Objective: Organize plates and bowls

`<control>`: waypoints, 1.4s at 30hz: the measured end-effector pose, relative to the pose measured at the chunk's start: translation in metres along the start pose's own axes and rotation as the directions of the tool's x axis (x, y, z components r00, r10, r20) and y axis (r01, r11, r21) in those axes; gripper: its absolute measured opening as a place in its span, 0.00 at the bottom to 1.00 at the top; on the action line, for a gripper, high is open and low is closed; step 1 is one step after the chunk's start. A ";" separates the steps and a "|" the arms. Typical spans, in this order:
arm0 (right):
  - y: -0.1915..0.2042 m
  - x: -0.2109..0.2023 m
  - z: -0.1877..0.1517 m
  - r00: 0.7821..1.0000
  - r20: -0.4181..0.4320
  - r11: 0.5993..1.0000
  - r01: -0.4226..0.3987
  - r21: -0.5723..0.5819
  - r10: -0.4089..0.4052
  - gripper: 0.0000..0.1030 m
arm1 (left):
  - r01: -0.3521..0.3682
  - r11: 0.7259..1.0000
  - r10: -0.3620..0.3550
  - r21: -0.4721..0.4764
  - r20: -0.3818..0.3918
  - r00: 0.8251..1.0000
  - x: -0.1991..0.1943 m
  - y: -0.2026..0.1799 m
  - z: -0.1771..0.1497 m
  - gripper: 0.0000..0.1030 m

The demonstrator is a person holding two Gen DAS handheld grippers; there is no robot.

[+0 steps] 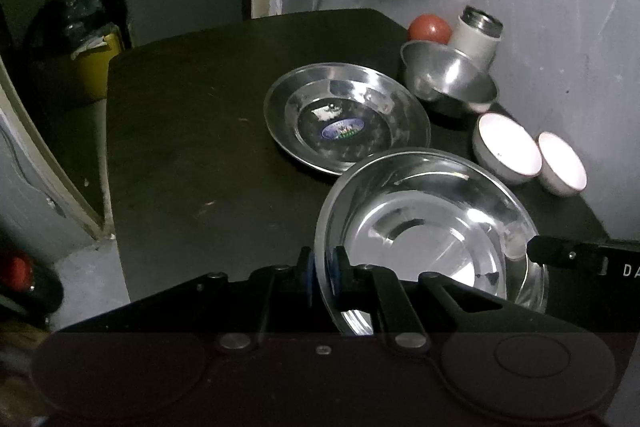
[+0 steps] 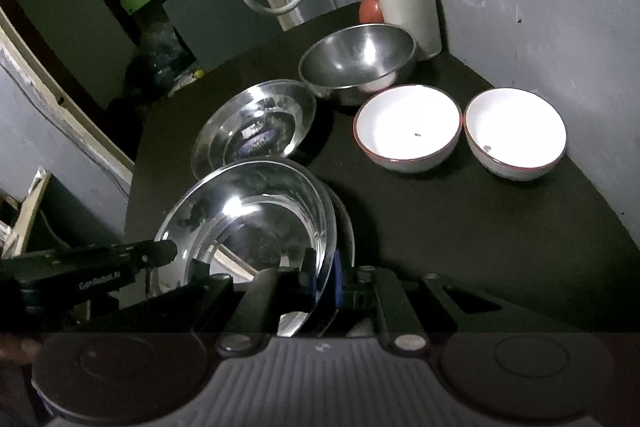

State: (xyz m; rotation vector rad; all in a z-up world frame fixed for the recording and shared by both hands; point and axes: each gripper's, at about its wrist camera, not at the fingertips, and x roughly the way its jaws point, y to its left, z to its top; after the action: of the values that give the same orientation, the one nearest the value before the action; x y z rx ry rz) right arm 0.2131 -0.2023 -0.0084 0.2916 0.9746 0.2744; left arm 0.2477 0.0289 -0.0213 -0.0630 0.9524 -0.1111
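On the dark table, starting at the left, the left gripper is clamped on the near-left rim of a steel plate, one blue pad on each face of the rim; the plate is tilted, near edge raised. Seen from the right wrist, the right gripper is clamped on the same plate's right rim, so both tools hold it at once. Just beyond lies a second steel plate with an oval sticker in its well, flat on the table and partly overlapped by the held plate. Further right stands a steel bowl, then two white bowls with their rims touching. Behind the steel bowl stand a white canister and a red ball against the wall.
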 end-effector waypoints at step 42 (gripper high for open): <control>0.014 0.009 0.005 0.997 0.025 0.996 0.070 -0.059 -0.069 0.44 | -0.053 0.998 0.052 0.031 0.019 0.998 0.009 0.004 0.016 0.65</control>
State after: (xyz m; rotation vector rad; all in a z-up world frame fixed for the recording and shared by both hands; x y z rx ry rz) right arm 0.2202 -0.1864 -0.0072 0.2052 0.9501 0.2357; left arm 0.2663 0.0314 -0.0197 -0.0103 0.9329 -0.0767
